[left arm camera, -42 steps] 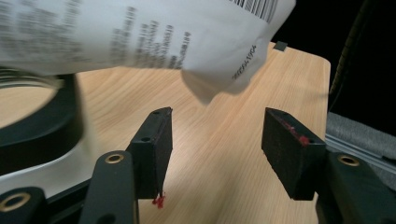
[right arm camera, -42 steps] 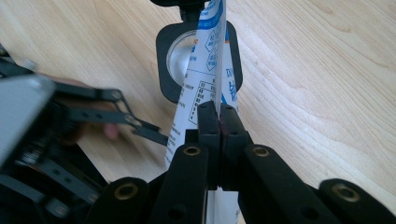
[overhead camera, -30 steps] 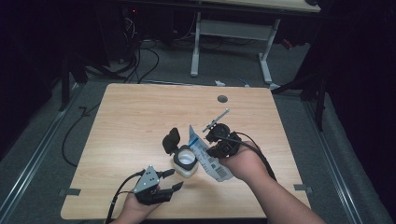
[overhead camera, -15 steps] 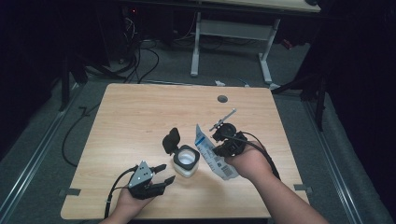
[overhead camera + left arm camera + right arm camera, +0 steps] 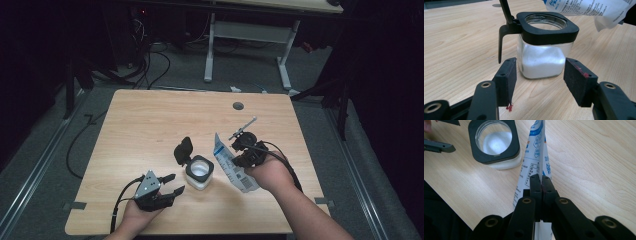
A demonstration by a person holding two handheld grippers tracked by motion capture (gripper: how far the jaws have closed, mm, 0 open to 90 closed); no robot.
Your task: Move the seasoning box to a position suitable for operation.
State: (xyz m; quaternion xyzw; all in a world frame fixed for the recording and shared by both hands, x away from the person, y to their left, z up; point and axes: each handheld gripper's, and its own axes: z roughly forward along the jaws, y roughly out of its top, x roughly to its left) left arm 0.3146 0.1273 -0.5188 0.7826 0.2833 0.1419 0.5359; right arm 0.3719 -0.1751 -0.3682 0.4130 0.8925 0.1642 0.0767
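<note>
The table [image 5: 150,125] is light wood with a round grommet hole [image 5: 238,106] near its far edge.

A white and blue printed packet [image 5: 227,162] is held above the table, right of centre. In the high view it runs from a far corner down toward the near right. It is clear of the tabletop and just right of the jar.

The right gripper [image 5: 239,159] has its jaws clenched on the packet. The right gripper view shows both jaws [image 5: 541,185] pressed together with the packet's flat edge [image 5: 536,152] rising between them.

The left gripper [image 5: 172,184] rests at the near left of the table. Its jaws are released and spread apart. In the left gripper view [image 5: 539,80] the pads [image 5: 507,80] point at the jar and sit just short of it, not touching.

The jar [image 5: 200,172] stands upright near the table centre. It is square, clear-walled and about half full of white powder [image 5: 542,61]. Its black collar [image 5: 549,31] is open at the top. The hinged black lid [image 5: 183,150] stands open on the far left side of the jar.
</note>
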